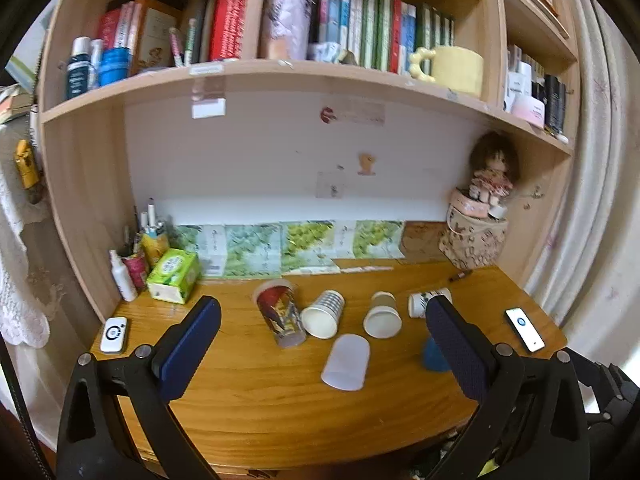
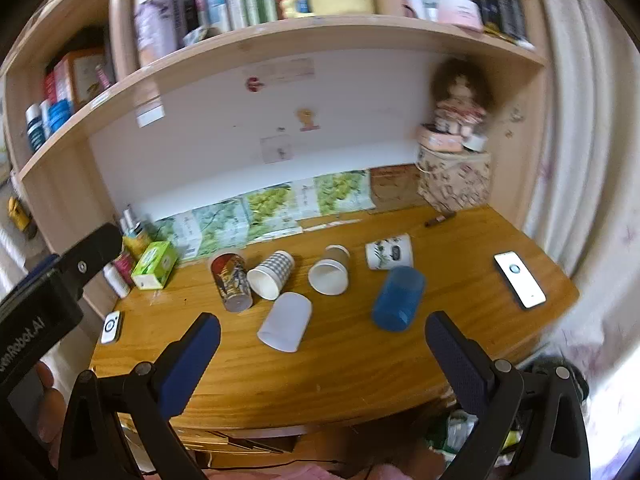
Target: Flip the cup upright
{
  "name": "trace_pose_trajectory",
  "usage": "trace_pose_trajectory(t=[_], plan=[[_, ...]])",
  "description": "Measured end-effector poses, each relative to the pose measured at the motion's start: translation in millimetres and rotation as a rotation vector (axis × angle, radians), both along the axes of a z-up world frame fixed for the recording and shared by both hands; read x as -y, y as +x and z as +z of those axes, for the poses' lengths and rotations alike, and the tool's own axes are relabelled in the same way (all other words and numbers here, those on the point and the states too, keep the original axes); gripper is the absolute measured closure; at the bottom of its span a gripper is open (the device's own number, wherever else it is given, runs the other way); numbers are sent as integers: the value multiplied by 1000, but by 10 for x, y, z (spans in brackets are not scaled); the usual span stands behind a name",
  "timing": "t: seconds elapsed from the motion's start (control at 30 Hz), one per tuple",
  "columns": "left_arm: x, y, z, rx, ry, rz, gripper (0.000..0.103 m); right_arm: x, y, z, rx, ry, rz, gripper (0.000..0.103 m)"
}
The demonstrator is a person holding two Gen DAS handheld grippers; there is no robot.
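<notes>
Still on their sides on the counter [image 2: 360, 360]: six cups, blue cup [image 2: 399, 299] nearest right hand-held gripper [image 2: 322, 338]. Left hand-held gripper [image 1: 322, 322] and right both spread apart, empty.

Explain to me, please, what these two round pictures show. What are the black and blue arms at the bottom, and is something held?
No robot here: a person holds one pair of tongs in each hand, each with a wide-angle camera looking along its blue fingers. One picture is from the left tongs, the other from the right tongs. Both are open and hold nothing.

On the wooden desk six cups lie on their sides: a red printed cup, a checked paper cup, a brown paper cup, a white flowered cup, a frosted white cup and a blue cup. A phone lies at the right.
</notes>
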State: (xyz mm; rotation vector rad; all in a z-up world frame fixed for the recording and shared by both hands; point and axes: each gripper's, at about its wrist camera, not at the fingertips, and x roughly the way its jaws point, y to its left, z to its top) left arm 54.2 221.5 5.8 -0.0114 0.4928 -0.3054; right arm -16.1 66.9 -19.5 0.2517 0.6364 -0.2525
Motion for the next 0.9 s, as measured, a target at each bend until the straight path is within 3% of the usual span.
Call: trace_pose_trajectory(t=[0.2,0.53,0.7,0.9], plan=[[110,89,-75,-58,-19,-54,1,204,-18,-90,-55,60,-69,0],[477,324,-145,-106,6,-44,1,701,206,-313,-119,173,-86,0],[794,603,-135,-116,60,-19,1,1200,535,-491,-152,317,-88,0],[1257,917,-156,-115,132,-62,1,1784,935,-663,-174,454,-117,0]])
